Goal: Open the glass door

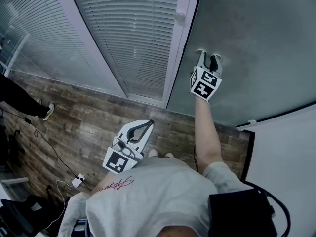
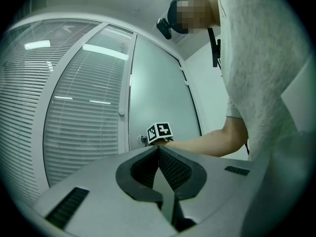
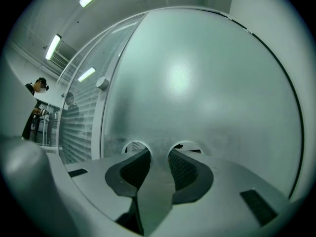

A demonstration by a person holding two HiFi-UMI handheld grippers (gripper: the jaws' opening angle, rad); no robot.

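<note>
The frosted glass door fills the upper right of the head view. My right gripper is held out at arm's length with its tips against the glass near the door's left edge. In the right gripper view the door is right ahead. The right gripper is open, with a narrow gap between its jaws and nothing seen in it. Two small round clear patches in the glass sit just past the fingertips. My left gripper hangs near my waist, shut and empty, pointing at the door.
Left of the door stands a white frame post with a round knob, then a glass partition with blinds. Below is a wood floor with cables and a power strip. Another person's leg is at the left, a white wall at the right.
</note>
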